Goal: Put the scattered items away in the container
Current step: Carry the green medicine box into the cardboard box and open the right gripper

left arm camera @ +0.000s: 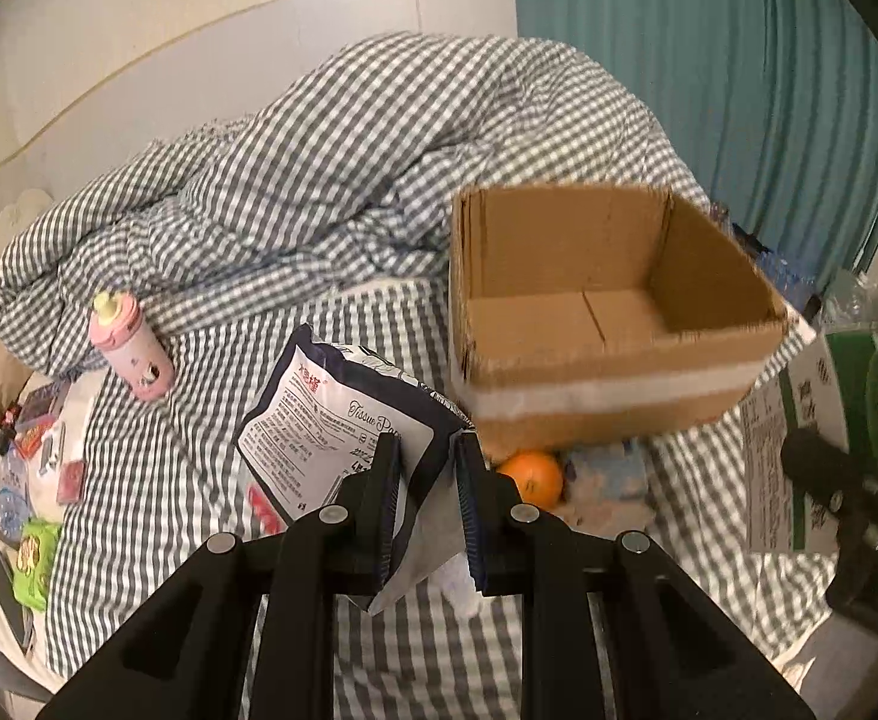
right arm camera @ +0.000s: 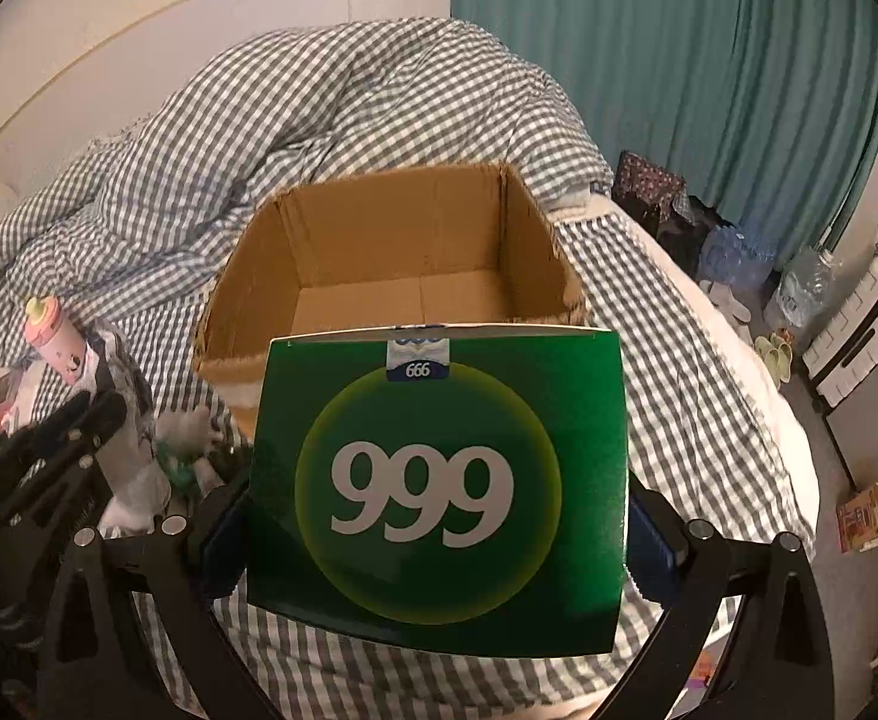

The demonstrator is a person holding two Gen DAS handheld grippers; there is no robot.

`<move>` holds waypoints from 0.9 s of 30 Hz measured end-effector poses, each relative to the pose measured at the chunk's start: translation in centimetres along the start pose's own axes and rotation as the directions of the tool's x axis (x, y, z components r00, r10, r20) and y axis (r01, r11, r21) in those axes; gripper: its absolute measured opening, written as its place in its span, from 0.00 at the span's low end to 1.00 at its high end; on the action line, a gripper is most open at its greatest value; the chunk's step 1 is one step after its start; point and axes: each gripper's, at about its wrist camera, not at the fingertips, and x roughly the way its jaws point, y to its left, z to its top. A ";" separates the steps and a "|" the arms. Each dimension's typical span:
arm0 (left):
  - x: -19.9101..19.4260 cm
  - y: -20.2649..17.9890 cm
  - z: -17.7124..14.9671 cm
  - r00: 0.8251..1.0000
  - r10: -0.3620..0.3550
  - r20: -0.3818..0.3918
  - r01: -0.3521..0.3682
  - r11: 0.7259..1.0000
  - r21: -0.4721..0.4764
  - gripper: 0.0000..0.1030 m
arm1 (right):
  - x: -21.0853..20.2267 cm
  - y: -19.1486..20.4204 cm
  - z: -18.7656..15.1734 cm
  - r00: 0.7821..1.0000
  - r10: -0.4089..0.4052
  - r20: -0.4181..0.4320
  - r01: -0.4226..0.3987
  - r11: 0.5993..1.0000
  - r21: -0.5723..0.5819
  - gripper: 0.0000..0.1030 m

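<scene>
An open cardboard box stands on the checked bed; it also shows in the right wrist view, and its inside looks bare. My left gripper is shut on a white and navy tissue pack, held above the bed left of the box. My right gripper is shut on a green "999" medicine box, held just in front of the cardboard box; that green box also shows in the left wrist view. An orange lies by the box's near side. A pink bottle lies further left.
A bunched checked duvet lies behind the box. Small packets and a green snack bag lie at the bed's left edge. A blue packet lies beside the orange. Beyond the bed's right edge are a teal curtain, bottles and a cabinet.
</scene>
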 end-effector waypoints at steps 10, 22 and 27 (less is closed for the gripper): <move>2.3 -2.8 7.1 0.997 -0.024 0.076 0.022 0.999 0.023 0.19 | 2.0 0.0 6.0 0.997 -0.018 0.075 0.018 1.000 0.000 0.96; 11.0 -5.6 10.8 0.997 0.062 0.044 -0.066 0.994 0.087 0.95 | 11.5 -1.4 10.3 0.998 -0.068 0.007 0.068 0.998 0.020 1.00; 12.1 -4.7 10.5 0.999 0.040 0.027 -0.043 0.995 0.085 0.97 | 12.1 -2.0 9.8 0.999 -0.035 0.001 0.035 0.998 0.057 1.00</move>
